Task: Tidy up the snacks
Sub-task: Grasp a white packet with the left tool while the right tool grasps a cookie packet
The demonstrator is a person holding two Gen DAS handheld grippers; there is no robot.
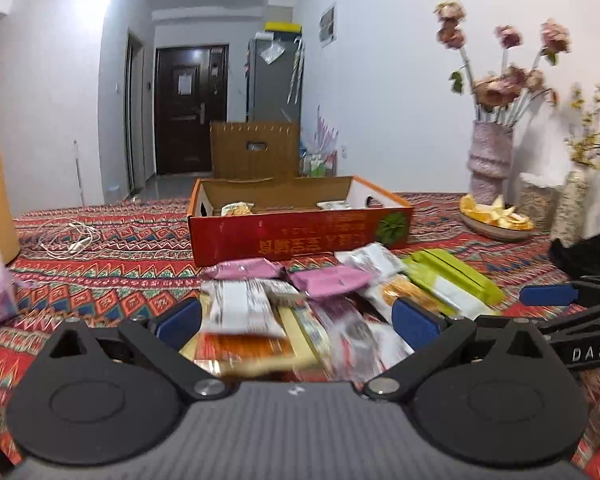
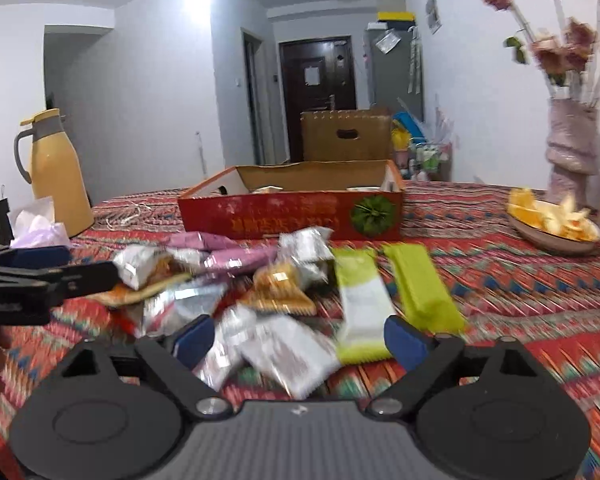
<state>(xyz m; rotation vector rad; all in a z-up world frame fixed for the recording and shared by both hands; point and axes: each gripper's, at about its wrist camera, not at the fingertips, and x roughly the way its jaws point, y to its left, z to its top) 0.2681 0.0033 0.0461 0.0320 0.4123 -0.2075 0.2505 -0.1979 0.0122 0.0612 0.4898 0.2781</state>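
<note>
We hold the left hand-held gripper [image 1: 296, 318] tilted a little downward, its two blue-padded fingers [image 1: 178, 322] spread wide, and nothing is pressed between the pads. Our right hand-held gripper [image 2: 300, 338] points the same way at a similar downward tilt, its blue pads [image 2: 406, 340] also standing well apart with no grip on anything. The two sit side by side: the right one's black linkage and one blue pad [image 1: 548, 295] show at the right edge of the left wrist view, and the left one's dark finger [image 2: 44, 276] reaches in from the left edge of the right wrist view
</note>
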